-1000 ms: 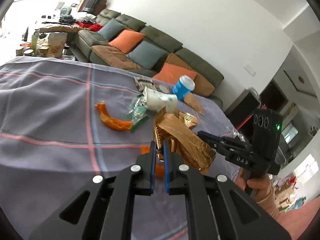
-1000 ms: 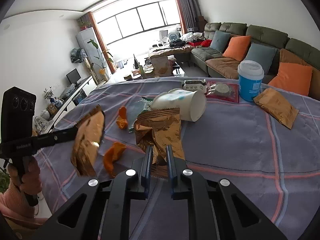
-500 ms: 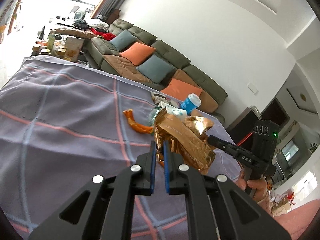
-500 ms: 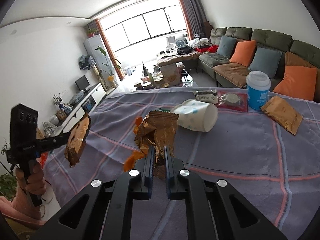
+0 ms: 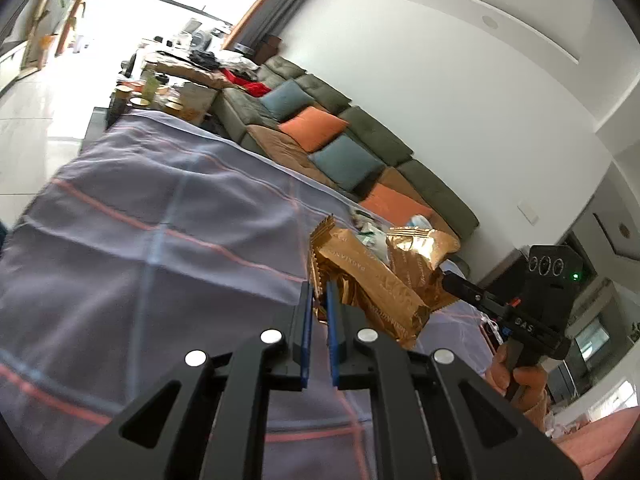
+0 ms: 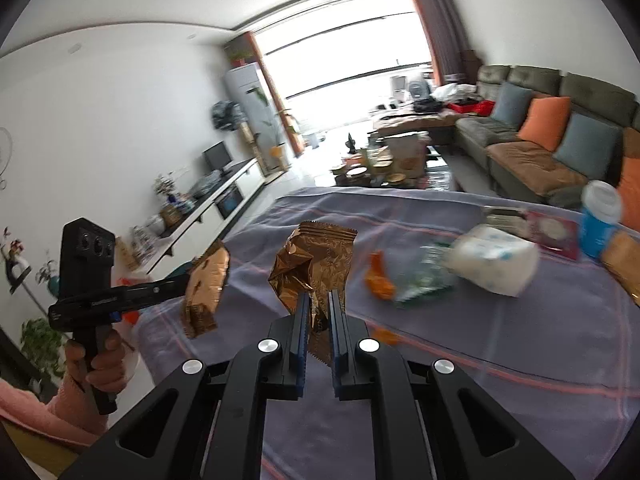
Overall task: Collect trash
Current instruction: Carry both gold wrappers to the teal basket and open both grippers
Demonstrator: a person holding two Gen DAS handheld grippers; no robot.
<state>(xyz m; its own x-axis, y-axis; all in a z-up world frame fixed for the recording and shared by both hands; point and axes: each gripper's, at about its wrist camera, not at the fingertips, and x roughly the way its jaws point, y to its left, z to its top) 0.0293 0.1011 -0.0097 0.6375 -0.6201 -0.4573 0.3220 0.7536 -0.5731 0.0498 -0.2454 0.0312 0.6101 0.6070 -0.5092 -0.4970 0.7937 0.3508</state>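
A crumpled gold wrapper is pinched between the jaws of the right gripper, held in the air above the purple checked tablecloth. A second gold wrapper is clamped in the narrow jaws of the left gripper, also lifted off the tablecloth, just beside the first. In the right wrist view the left gripper and its wrapper sit off the tablecloth's left edge, held by a hand in a pink sleeve. On the tablecloth behind the wrappers lie orange peel, a tipped white paper cup, an upright blue cup and another brown packet. A green sofa stands beyond the tablecloth.
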